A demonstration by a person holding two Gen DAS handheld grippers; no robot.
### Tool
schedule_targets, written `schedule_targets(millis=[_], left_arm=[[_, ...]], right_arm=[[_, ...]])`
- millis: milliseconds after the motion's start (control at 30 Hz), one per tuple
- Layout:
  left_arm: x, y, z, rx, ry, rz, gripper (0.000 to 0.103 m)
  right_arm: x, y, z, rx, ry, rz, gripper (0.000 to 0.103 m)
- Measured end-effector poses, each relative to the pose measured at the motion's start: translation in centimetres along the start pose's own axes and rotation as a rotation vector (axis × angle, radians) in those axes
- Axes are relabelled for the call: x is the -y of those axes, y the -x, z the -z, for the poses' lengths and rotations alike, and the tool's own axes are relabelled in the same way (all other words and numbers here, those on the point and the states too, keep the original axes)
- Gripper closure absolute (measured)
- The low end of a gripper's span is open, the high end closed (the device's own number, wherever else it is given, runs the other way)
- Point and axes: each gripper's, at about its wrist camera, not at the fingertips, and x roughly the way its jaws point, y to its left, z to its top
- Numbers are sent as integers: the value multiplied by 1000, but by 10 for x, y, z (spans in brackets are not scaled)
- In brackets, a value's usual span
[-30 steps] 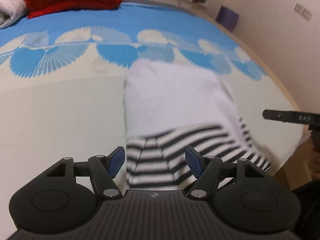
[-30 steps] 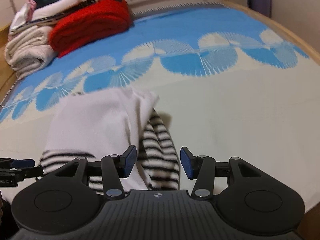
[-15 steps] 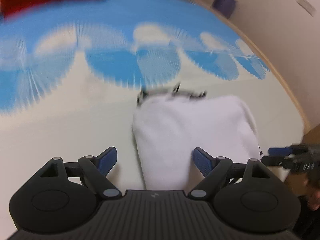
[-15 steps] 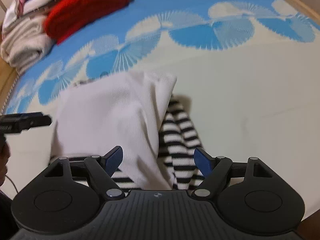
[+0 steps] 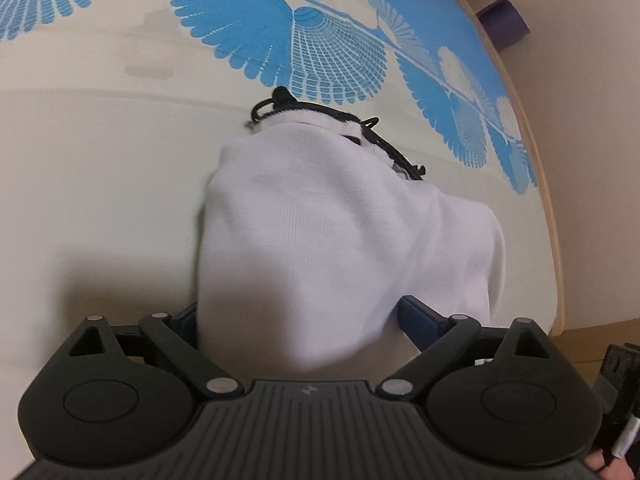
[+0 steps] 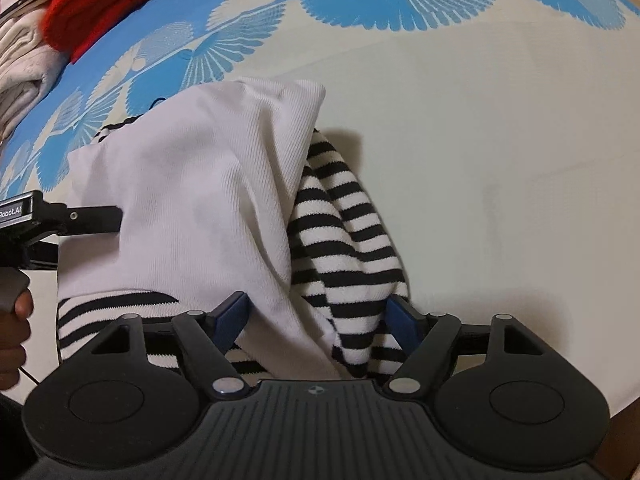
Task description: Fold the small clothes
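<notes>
A small garment, white (image 5: 340, 232) with black-and-white striped parts, lies on the cream and blue bedspread (image 5: 100, 168). In the right wrist view its white panel (image 6: 192, 200) is folded over the striped sleeves (image 6: 344, 248). A black drawstring (image 5: 384, 144) shows at its far edge. My left gripper (image 5: 304, 320) is open, its blue pads on either side of the garment's near edge. My right gripper (image 6: 316, 316) is open around the near folds of white and striped cloth. The left gripper also shows in the right wrist view (image 6: 60, 216) at the garment's left side.
A red folded knit (image 6: 112, 4) and beige folded clothes (image 6: 20, 64) are stacked at the far left of the bed. The bed's wooden edge (image 5: 552, 240) runs along the right, with a purple object (image 5: 504, 28) on the floor beyond.
Both grippers opened wider and moved down and forward onto the garment. The left view now looks steeply down at the white cloth, which fills the space between its pads.
</notes>
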Motion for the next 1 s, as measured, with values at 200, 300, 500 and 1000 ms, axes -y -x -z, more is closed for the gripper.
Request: schedule_targets(millis=[200, 300, 500, 1000], left_arm=[[7, -6, -3, 55, -9, -17, 14], [16, 5, -5, 104, -46, -22, 48], [31, 53, -27, 295, -145, -21, 59], [-59, 120, -76, 430, -62, -168, 30]], right_arm=[[-15, -3, -6, 26, -10, -29, 83], [-20, 2, -11, 86, -26, -6, 94], [-39, 18, -27, 275, -57, -36, 97], [-104, -30, -86, 361, 30, -143, 96]])
